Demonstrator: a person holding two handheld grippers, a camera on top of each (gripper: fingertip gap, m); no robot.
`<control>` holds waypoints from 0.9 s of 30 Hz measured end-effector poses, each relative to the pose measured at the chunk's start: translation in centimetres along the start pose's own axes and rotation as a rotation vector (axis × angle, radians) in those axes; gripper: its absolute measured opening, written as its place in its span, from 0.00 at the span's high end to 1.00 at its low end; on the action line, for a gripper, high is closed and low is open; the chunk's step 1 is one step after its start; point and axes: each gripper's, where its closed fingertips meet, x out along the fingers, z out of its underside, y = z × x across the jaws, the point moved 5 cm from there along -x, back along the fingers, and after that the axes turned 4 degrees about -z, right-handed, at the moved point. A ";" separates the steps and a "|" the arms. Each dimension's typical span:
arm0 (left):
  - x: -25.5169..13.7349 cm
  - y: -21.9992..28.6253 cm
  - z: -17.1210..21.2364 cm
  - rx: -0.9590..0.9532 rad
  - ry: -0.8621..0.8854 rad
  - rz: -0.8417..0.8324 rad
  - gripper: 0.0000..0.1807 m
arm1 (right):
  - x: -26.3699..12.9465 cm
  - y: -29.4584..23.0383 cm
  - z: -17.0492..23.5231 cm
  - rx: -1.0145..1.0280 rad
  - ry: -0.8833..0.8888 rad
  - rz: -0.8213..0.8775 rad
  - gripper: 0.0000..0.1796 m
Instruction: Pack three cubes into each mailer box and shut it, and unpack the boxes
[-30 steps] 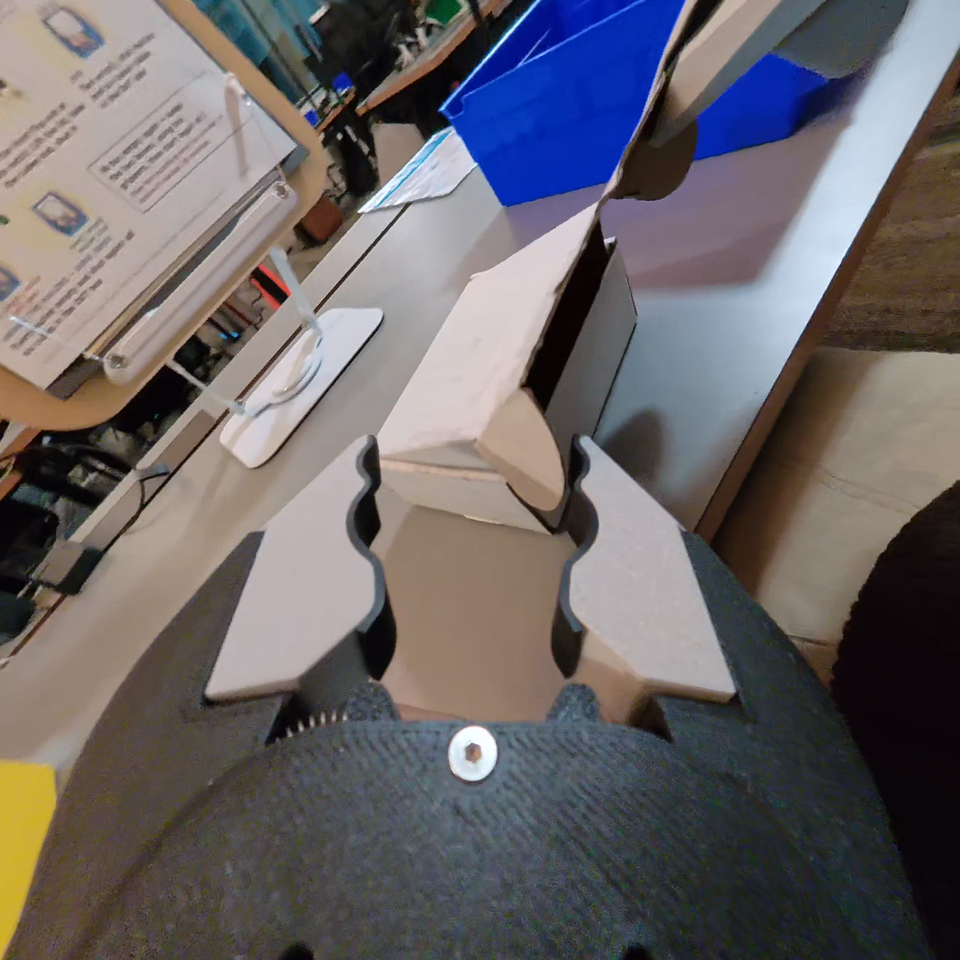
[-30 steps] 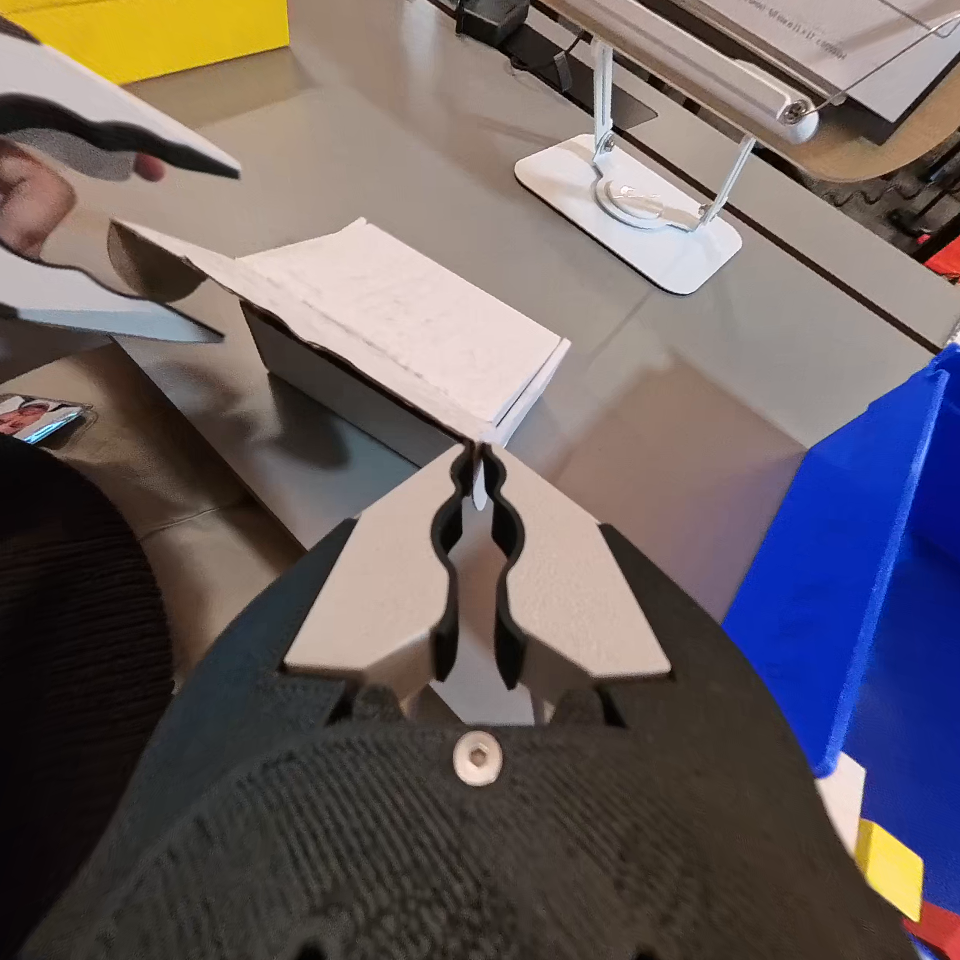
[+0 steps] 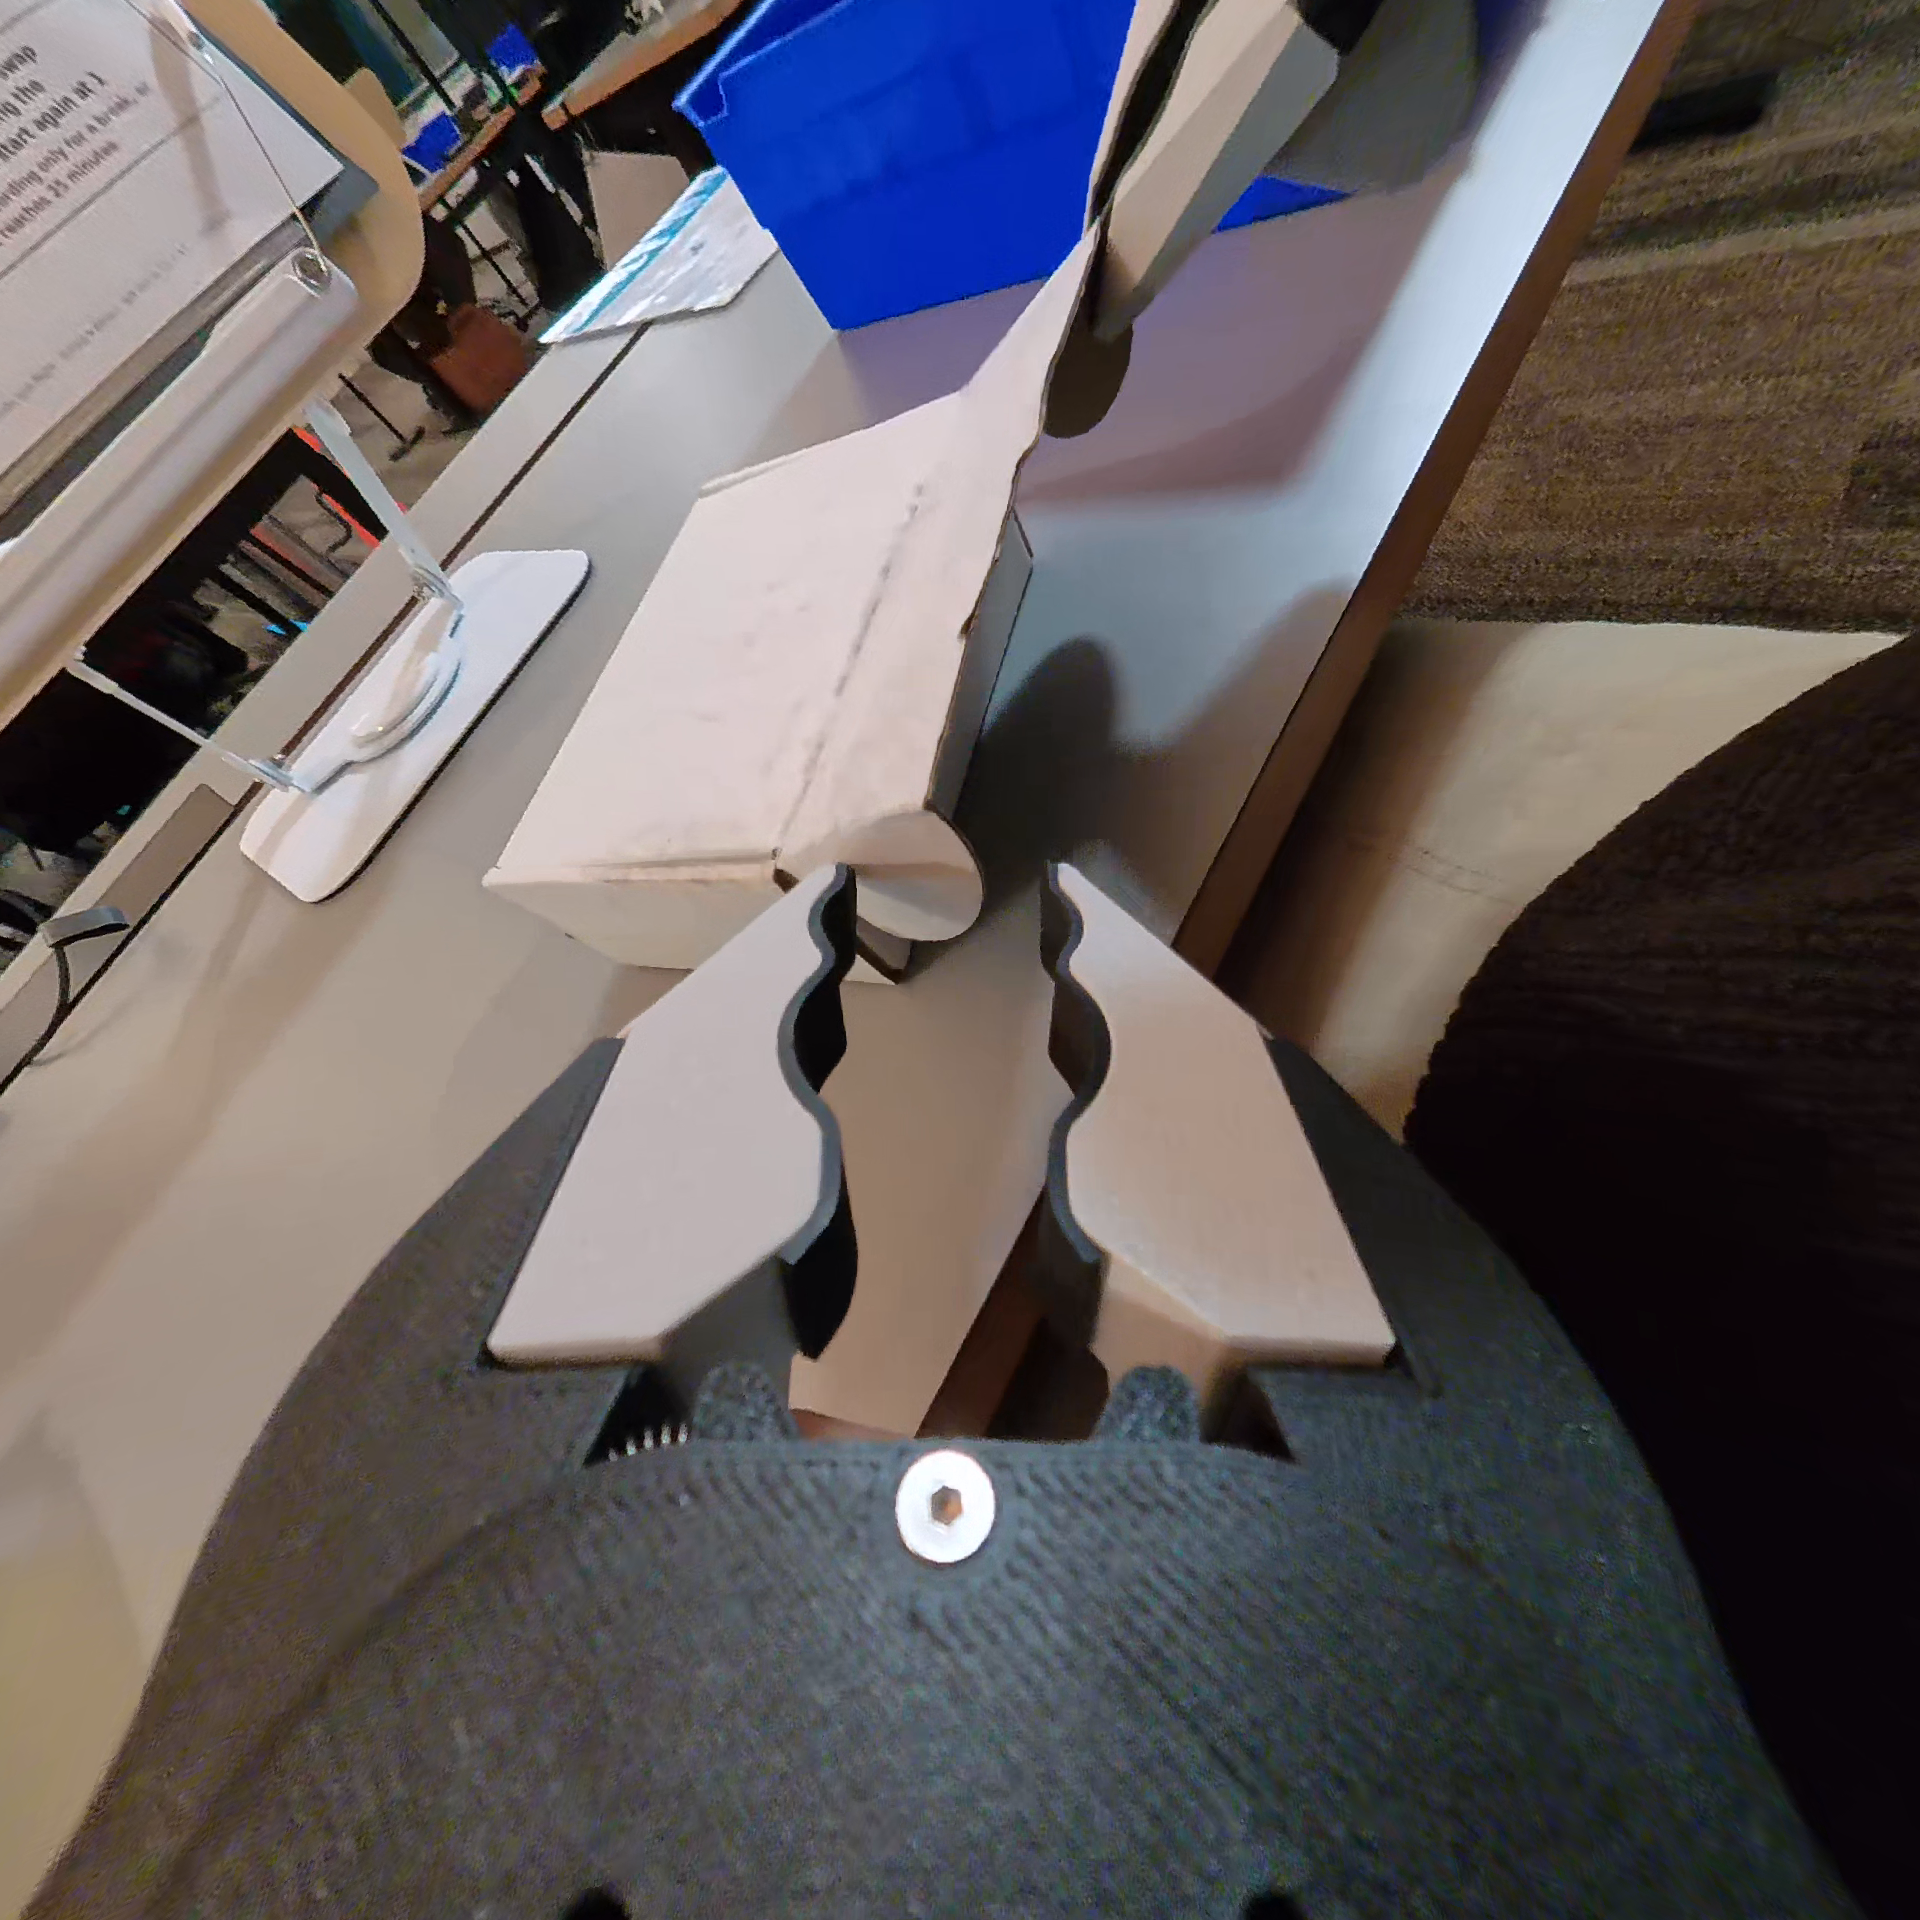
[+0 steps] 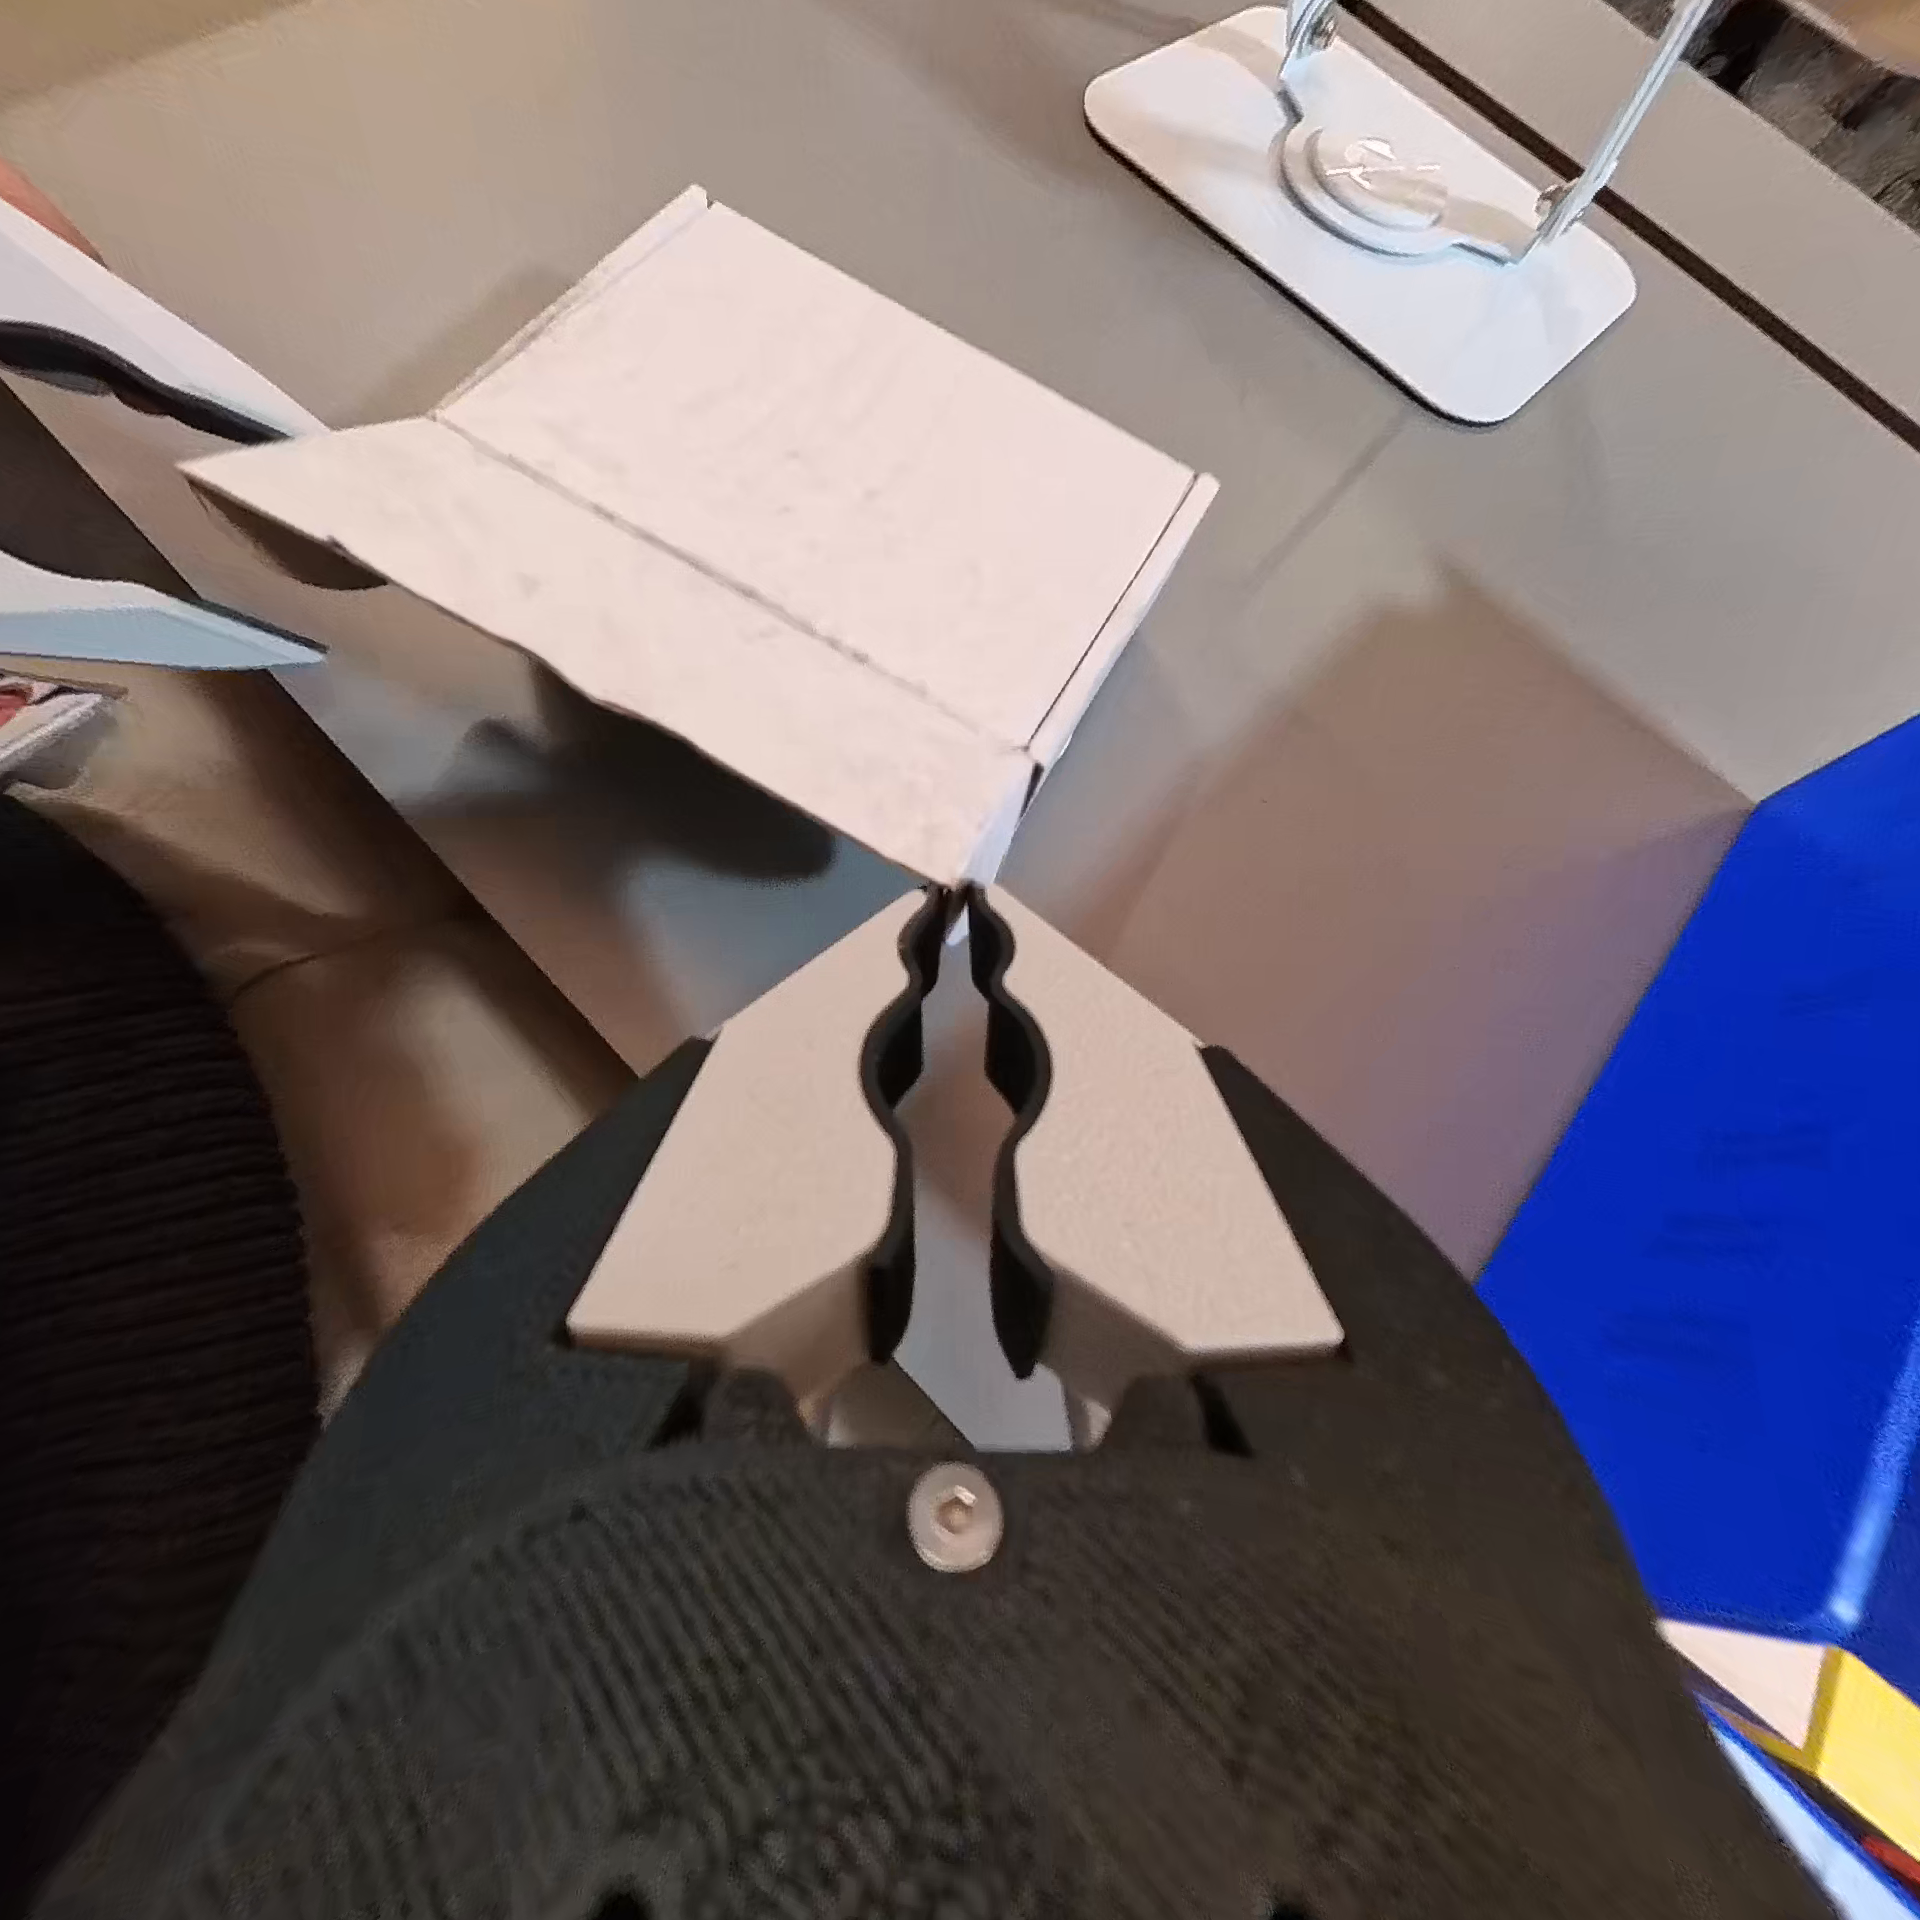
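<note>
The lid of the mailer box [image 4: 831, 488] now lies much lower than a second ago, almost flat on the table [image 4: 1403, 831]. The right gripper [image 4: 951, 909] stays clenched on its front flap corner, while the left gripper [image 3: 945, 914] is spread open around the other rounded tab, so the box is nearly shut

Left gripper [image 3: 945, 914] fingers parted, right gripper [image 4: 948, 906] fingers pinched together
</note>
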 end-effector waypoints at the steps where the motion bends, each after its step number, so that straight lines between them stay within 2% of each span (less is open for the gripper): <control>1: 0.0 0.0 0.1 0.001 -0.007 0.001 0.81 | 0.1 0.0 0.1 -0.005 -0.006 0.001 0.98; 7: 0.2 0.2 0.5 -0.058 -0.036 0.046 0.79 | 1.0 -0.1 0.9 -0.065 -0.057 0.026 0.97; 12: -0.1 -0.4 -0.1 -0.291 0.001 0.149 0.78 | 0.8 -0.5 0.5 -0.041 -0.011 -0.036 0.77; 17: 0.1 -0.8 0.2 -0.404 -0.019 0.173 0.77 | 0.6 0.1 0.2 0.083 0.079 -0.095 0.64; 21: 0.4 -0.9 0.5 -0.476 -0.051 0.179 0.77 | 1.5 0.5 0.7 0.188 0.088 -0.132 0.62; 27: 0.8 -0.6 1.0 -0.447 -0.082 0.173 0.76 | 2.1 -0.1 1.0 0.246 0.082 -0.212 0.65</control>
